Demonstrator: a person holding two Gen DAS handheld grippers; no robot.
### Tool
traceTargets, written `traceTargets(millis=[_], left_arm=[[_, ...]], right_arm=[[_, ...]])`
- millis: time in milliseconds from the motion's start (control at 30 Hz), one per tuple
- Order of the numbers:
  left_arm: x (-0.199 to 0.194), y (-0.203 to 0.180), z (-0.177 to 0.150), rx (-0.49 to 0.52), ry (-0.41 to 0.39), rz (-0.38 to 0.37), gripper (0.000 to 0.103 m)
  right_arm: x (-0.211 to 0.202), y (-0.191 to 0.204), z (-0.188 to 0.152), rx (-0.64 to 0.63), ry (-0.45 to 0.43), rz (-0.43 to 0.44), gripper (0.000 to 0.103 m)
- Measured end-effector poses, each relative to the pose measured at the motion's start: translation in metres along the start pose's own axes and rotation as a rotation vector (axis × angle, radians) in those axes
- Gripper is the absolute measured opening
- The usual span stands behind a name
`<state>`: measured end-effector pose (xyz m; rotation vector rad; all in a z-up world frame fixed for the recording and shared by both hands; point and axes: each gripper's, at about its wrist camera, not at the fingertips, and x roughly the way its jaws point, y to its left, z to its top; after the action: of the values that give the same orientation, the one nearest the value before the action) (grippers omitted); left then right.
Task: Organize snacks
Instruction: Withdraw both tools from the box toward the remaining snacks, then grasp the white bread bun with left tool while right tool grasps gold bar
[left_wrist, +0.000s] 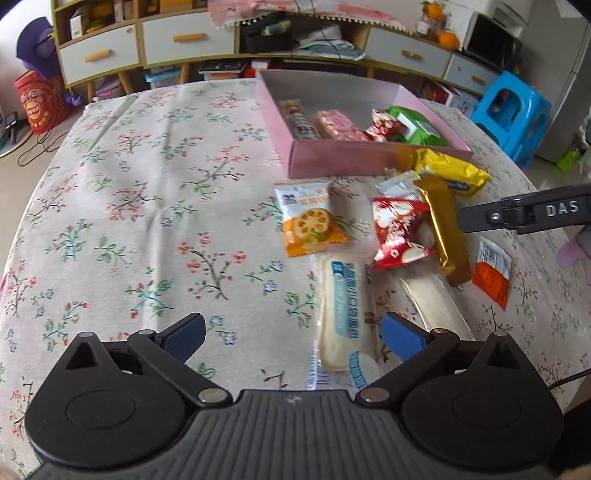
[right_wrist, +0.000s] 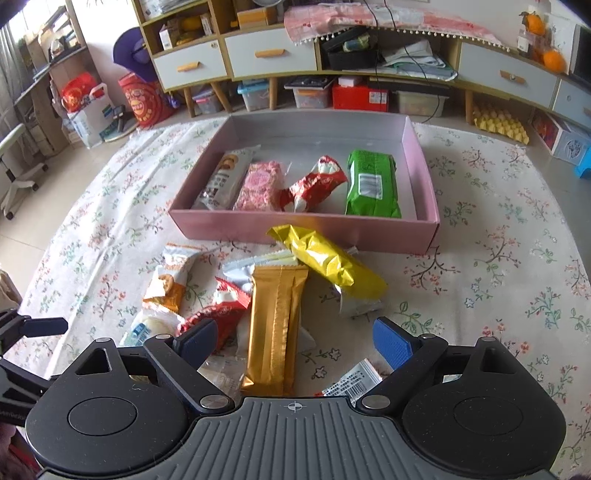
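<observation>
A: Pink cardboard, that's the box (right_wrist: 306, 230), straight ahead of the right gripper (right_wrist: 295, 341) and just beyond the loose pile. Four packets lie inside along its near wall: a biscuit sleeve (right_wrist: 221, 179), a pink bar (right_wrist: 260, 186), a red wrapper (right_wrist: 317, 182) and a green pack (right_wrist: 373, 184).

B: So part of the sorting is done. What's left?

A: By my count about seven still on the floral cloth (right_wrist: 498, 258). The gold bar (right_wrist: 275, 328) lies between the right gripper's jaws, which stand wide and touch nothing. The yellow pack (right_wrist: 328, 258) is ahead of it, resting against the box's front wall. A red packet (right_wrist: 218, 310) sits by its left pad.

B: And the left gripper (left_wrist: 293, 338)?

A: Also wide, empty. The long white cake packet (left_wrist: 341, 314) lies between its jaws, the orange biscuit packet (left_wrist: 310, 219) just ahead.

B: What does each view add?

A: The left view shows a small orange-and-white sachet (left_wrist: 493, 271) off to its right, past the gold bar, and the right gripper's finger reaching in from that side. The right view alone looks well into the box, whose far half is bare.
</observation>
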<state>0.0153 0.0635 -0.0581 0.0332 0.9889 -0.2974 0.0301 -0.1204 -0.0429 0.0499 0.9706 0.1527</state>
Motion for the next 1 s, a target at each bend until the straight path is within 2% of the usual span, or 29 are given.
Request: traceTargets(millis=[200,267,333,700,867,1000], left_arm=[[0.014,-0.016,-0.003,0.048,0.048,-0.017,0.093],[0.017,-0.019,-0.003,0.058,0.061,-0.016,0.088],[0.018,-0.021,-0.004,0.067,0.057,-0.012,0.087],[0.018,-0.028,0.005,0.074,0.058,-0.016,0.061],[0.019,-0.028,0.007,0.085,0.065,-0.004,0.05],[0.018,-0.024,0.01,0.054,0.071,-0.015,0.041]], right_arm=[[0.015,0.004,-0.007,-0.024,0.04,-0.012,0.093],[0.017,0.006,-0.008,-0.035,0.039,-0.014,0.093],[0.018,0.009,-0.009,-0.048,0.036,-0.018,0.093],[0.028,0.027,-0.011,-0.123,0.036,-0.034,0.089],[0.029,0.029,-0.009,-0.126,0.038,-0.029,0.076],[0.03,0.03,-0.008,-0.129,0.038,-0.035,0.055]])
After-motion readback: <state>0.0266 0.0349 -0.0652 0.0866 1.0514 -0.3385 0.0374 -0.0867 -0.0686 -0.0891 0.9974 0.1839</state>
